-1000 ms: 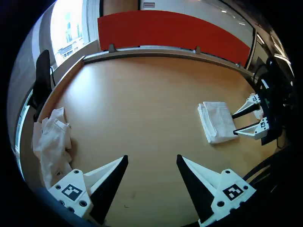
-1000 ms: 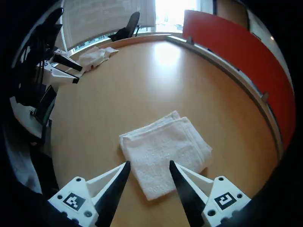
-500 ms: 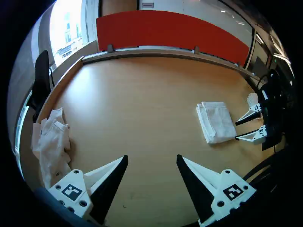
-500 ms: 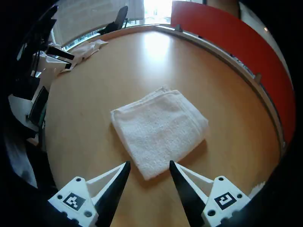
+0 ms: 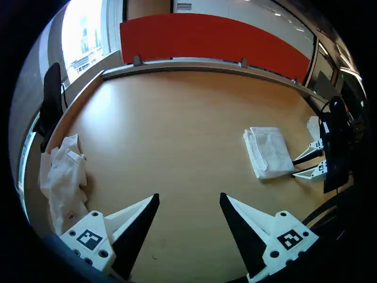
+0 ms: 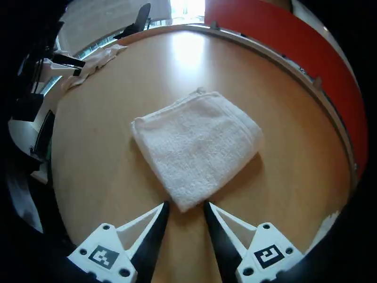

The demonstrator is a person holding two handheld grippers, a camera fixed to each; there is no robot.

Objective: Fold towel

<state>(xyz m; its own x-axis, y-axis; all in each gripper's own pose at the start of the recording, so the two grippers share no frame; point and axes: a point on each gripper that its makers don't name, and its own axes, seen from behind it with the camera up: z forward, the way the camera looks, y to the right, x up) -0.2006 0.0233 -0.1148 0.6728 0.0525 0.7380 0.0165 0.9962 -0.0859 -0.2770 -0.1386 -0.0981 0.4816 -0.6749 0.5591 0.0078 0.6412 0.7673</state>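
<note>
While the towel (image 6: 198,141) lies folded and flat on the table (image 5: 179,118), I hold my right gripper (image 6: 185,207) low at its near corner. The fingers are drawn in to a narrow gap, and that corner sits right at their tips. I see bare table between the fingers and no cloth pinched, so I call it empty. From here the towel lies dead ahead and set like a diamond, one corner pointing at me. Its longer sides, judged from the left gripper view, run from my side toward the red screen (image 5: 212,37). My left gripper (image 5: 188,207) hangs wide open over bare wood with nothing in it, and the towel lies well off to its right. The right one is plainly the nearer. Any lift of that corner falls to it and must carry up and away along the long side. The count: one folded towel, one crumpled heap of white cloth (image 5: 66,181) at the far left edge, two grippers, one red screen, one chair (image 5: 49,101).
</note>
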